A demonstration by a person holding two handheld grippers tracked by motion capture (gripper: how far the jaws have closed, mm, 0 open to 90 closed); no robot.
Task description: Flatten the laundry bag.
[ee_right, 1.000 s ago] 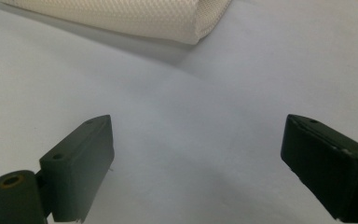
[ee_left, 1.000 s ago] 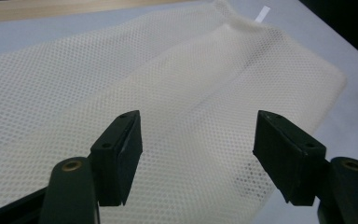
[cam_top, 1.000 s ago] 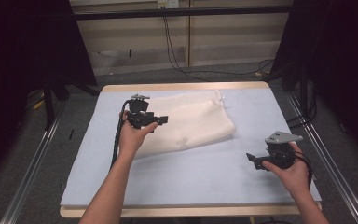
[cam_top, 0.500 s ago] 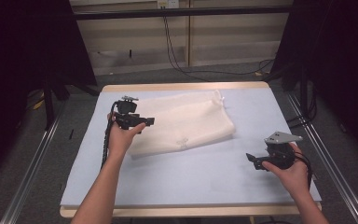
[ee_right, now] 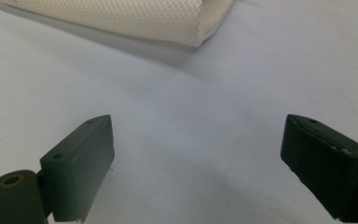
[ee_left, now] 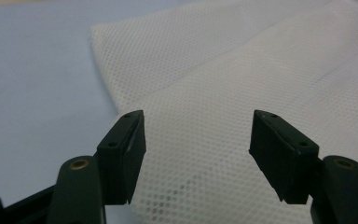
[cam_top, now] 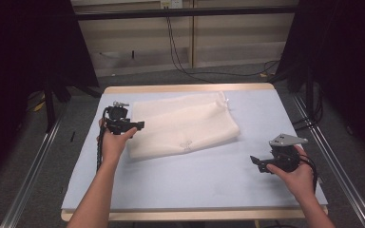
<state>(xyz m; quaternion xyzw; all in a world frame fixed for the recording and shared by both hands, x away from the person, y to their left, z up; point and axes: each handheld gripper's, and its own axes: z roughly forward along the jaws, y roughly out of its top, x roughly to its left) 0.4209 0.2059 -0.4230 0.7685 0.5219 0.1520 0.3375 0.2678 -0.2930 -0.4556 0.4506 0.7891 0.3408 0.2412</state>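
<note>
table (cam_top: pixel 171 190): pale blue mat on a wooden-edged top, metal rails on both sides, dark curtains left and right, cables on the floor beyond the far edge.
mesh cloth (cam_top: pixel 183 124): cream, folded into a flat rough rectangle, lying on the far-left-of-centre part of the mat, long side slanted. 1 small loop or tab at its far right corner, faint mark near its near edge. In the left gripper view the mesh (ee_left: pixel 242 93) reads as 2 layers, an upper fold stepping over a lower sheet; its left edge runs straight along the blue mat. In the right gripper view only a rounded folded corner (ee_right: pixel 135 21) shows at the top, casting a soft shadow on the mat.
left gripper (cam_top: pixel 134 126): held over the cloth's left end, pointing right across it. Jaws apart, a wide gap between the 2 pads; they have just been closing a little. From its own camera the mesh lies beneath and beyond the pads, nothing pinched between them. Left pad sits about over the cloth's edge, right pad over mesh. Cannot tell whether the tips touch the fabric.
right gripper (cam_top: pixel 259 164): near the mat's right front corner, well apart from the cloth, grey 3-cornered plate on top, pointing left. Jaws spread wide, bare blue mat between them, holding nothing.
cable (cam_top: pixel 99 149): black, hangs from the left gripper down along the forearm.
</note>
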